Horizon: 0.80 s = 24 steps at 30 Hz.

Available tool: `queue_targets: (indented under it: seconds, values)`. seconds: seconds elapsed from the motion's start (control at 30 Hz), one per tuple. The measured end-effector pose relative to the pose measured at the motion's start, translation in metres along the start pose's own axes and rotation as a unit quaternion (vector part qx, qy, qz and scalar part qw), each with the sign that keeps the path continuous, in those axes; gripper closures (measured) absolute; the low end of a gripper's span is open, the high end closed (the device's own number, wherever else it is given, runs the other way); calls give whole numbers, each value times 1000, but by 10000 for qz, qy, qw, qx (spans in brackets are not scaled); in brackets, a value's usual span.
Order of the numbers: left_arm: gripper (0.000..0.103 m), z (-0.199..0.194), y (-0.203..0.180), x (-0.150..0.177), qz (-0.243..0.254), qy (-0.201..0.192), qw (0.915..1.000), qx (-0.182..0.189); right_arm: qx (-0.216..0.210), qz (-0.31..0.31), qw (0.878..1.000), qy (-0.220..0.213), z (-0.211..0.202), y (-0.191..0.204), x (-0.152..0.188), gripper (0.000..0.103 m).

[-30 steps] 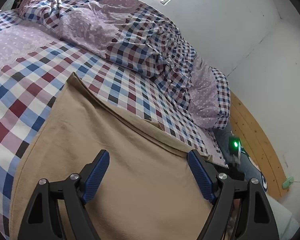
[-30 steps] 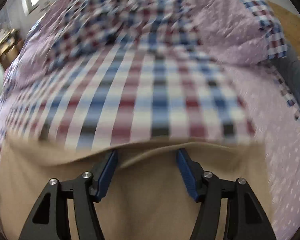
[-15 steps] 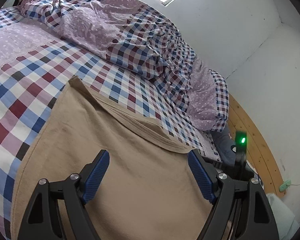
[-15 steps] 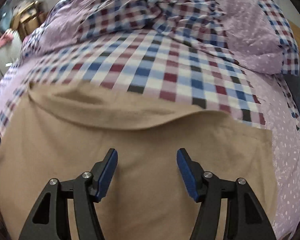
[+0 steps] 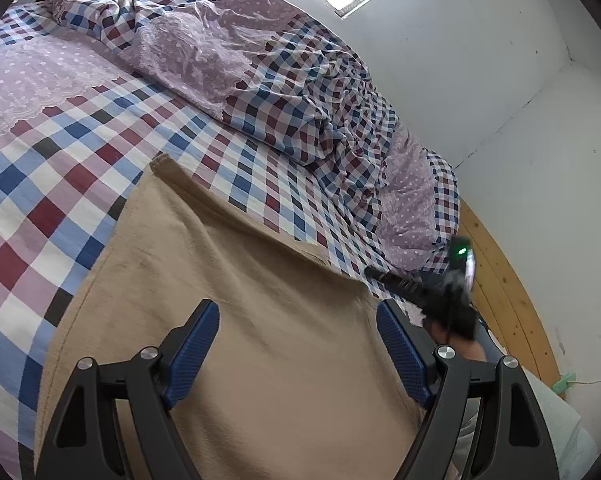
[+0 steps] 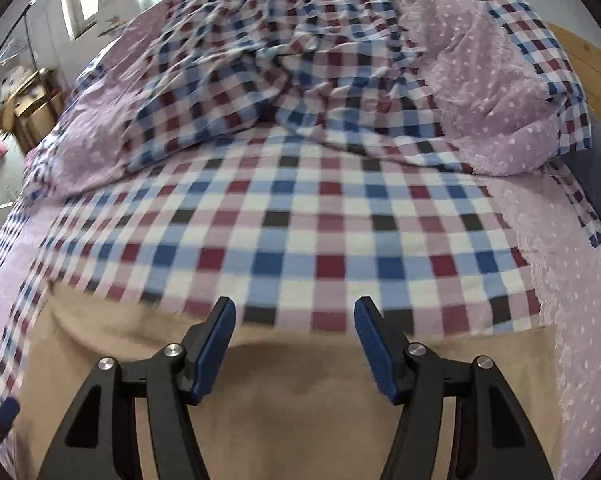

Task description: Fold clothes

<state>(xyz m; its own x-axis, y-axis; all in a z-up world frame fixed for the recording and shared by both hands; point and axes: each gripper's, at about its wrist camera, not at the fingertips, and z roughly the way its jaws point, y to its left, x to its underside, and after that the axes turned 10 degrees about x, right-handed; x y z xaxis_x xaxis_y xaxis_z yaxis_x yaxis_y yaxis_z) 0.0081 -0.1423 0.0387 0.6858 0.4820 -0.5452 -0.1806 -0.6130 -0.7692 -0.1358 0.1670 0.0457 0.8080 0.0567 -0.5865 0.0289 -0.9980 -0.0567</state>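
A tan garment [image 5: 236,300] lies spread flat on the checked bedsheet, its far edge running diagonally in the left wrist view. My left gripper [image 5: 298,312] is open and empty, hovering over the garment's middle. The right gripper's black body with a green light [image 5: 440,292] shows at the garment's right edge in that view. In the right wrist view the garment [image 6: 300,408] fills the bottom, and my right gripper [image 6: 294,308] is open and empty over its far edge.
A crumpled checked and lilac dotted quilt [image 5: 260,64] is heaped along the far side of the bed [image 6: 300,220]. A wooden bed frame [image 5: 500,280] and white wall are at the right. A wooden cabinet [image 6: 28,112] stands at the far left.
The right gripper has moved forward from over the garment's middle to its far edge, so more bedsheet shows. The left gripper has hardly moved. Both stay open.
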Motion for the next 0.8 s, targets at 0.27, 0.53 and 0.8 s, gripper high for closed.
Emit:
queue_targets:
  seconds: [0.27, 0.53, 0.8]
  values:
    - [19, -3, 3, -2, -38, -9, 10000, 37, -451, -1054, 9928, 341, -13, 66, 46, 38]
    - [19, -7, 8, -7, -117, -60, 9999, 42, -5, -972, 9952, 73, 20, 107, -11, 38]
    - [19, -13, 12, -15, -140, -131, 9998, 19, -425, -200, 9989, -79, -15, 85, -12, 38]
